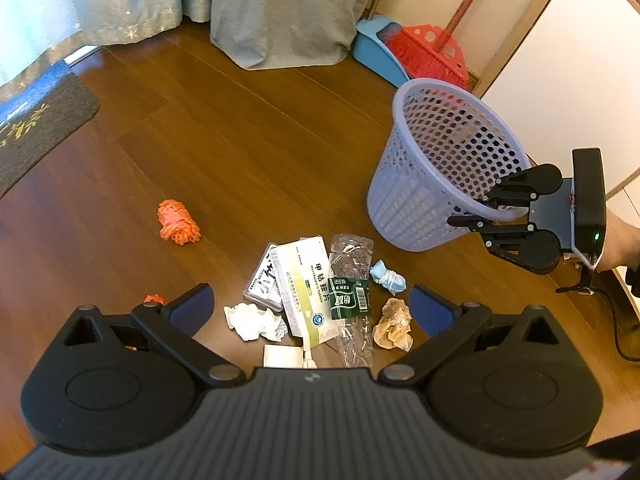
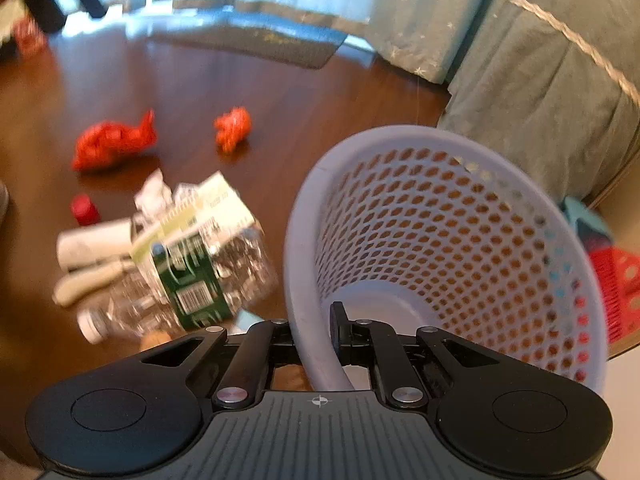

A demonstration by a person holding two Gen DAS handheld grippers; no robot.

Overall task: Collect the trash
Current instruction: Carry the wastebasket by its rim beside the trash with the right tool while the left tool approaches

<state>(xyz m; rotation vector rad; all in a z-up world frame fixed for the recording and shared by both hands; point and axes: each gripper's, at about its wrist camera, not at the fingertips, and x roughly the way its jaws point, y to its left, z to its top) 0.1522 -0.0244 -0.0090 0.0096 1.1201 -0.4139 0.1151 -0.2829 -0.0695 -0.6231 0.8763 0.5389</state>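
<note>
A pile of trash lies on the wooden floor: a crushed clear bottle with a green label [image 1: 350,280] [image 2: 200,280], a white and green medicine box [image 1: 304,288], a crumpled white tissue [image 1: 252,320], a brown paper wad [image 1: 394,324] and a blue wad [image 1: 388,278]. An orange net ball [image 1: 178,222] [image 2: 234,126] lies apart to the left. My left gripper [image 1: 312,304] hangs open above the pile, holding nothing. A lilac mesh basket [image 1: 420,184] [image 2: 304,216] stands tilted to the right of the pile. My right gripper [image 1: 486,210] [image 2: 316,332] is shut on its rim.
A red crumpled bag [image 2: 112,140] and a red cap [image 2: 84,210] lie beyond the pile. A red broom [image 1: 432,48] and blue dustpan [image 1: 376,52] stand behind the basket by a white cabinet [image 1: 560,60]. A dark mat [image 1: 36,120] lies far left, curtains and a grey cover [image 1: 280,12] behind.
</note>
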